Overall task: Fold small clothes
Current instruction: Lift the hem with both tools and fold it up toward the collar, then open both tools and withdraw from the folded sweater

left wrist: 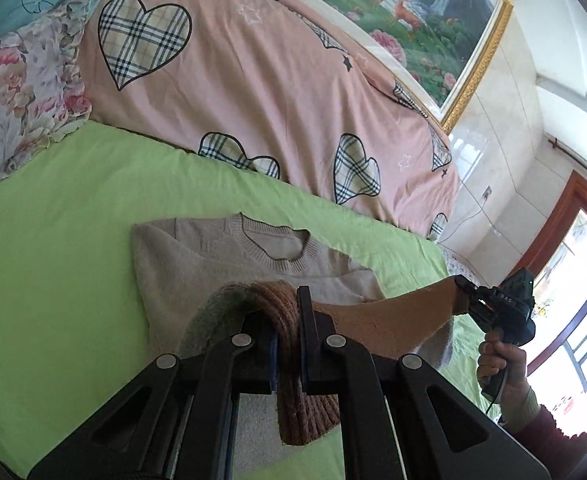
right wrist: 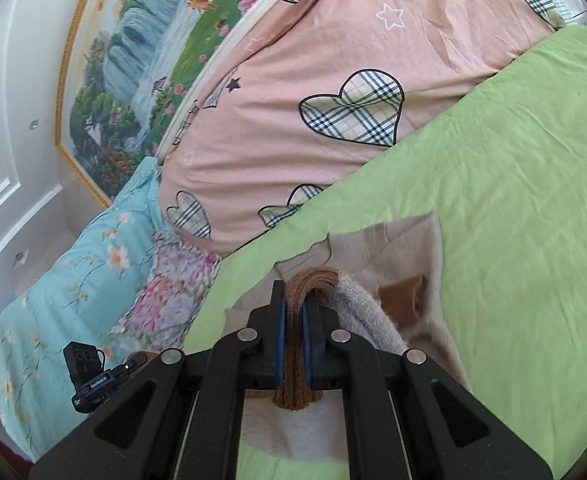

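Note:
A small beige knit sweater [left wrist: 213, 264] lies on the green sheet [left wrist: 53, 260], round neckline toward the quilt. My left gripper [left wrist: 289, 320] is shut on the sweater's brown ribbed hem, lifted above the body. My right gripper [right wrist: 293, 320] is shut on the same brown ribbed hem at its other corner; it also shows at the right of the left wrist view [left wrist: 463, 286]. The hem stretches taut between the two grippers. The sweater's body [right wrist: 413, 248] lies flat below in the right wrist view.
A pink quilt with plaid hearts [left wrist: 253, 80] is bunched along the far side of the bed. Floral pillows [left wrist: 17, 92] and a turquoise blanket [right wrist: 65, 288] lie at one end. A framed landscape painting [left wrist: 413, 12] hangs on the wall. A window [left wrist: 573, 300] is at the right.

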The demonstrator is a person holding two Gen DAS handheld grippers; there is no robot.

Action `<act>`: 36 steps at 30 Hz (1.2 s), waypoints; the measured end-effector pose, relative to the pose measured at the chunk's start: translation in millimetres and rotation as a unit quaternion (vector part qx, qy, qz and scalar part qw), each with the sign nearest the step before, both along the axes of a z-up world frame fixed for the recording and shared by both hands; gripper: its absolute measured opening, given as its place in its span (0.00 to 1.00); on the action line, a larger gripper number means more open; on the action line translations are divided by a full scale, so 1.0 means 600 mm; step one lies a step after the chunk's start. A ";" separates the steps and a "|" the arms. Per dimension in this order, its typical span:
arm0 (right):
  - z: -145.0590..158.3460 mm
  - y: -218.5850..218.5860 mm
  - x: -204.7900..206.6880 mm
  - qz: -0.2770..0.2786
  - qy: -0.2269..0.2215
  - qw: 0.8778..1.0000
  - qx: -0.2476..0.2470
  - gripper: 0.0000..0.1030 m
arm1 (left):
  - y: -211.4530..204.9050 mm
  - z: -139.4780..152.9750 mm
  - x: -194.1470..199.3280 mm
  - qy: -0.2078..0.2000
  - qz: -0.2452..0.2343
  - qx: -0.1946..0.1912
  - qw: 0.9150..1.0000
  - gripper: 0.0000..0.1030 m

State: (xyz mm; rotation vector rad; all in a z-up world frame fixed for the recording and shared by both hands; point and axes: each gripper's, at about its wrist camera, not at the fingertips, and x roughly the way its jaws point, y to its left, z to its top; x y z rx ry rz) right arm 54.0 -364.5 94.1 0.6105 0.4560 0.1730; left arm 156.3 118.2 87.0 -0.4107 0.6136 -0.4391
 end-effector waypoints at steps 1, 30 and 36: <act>-0.001 -0.002 0.020 -0.005 0.004 1.000 -0.007 0.08 | 0.000 -0.006 0.018 0.002 0.002 0.006 1.000 0.05; -0.093 -0.011 0.125 -0.043 0.095 0.992 -0.069 0.37 | -0.052 -0.135 0.080 0.107 -0.039 0.027 0.993 0.34; -0.131 0.137 0.136 0.146 0.145 0.967 -0.150 0.37 | -0.172 -0.173 0.070 0.137 -0.132 0.084 0.978 0.35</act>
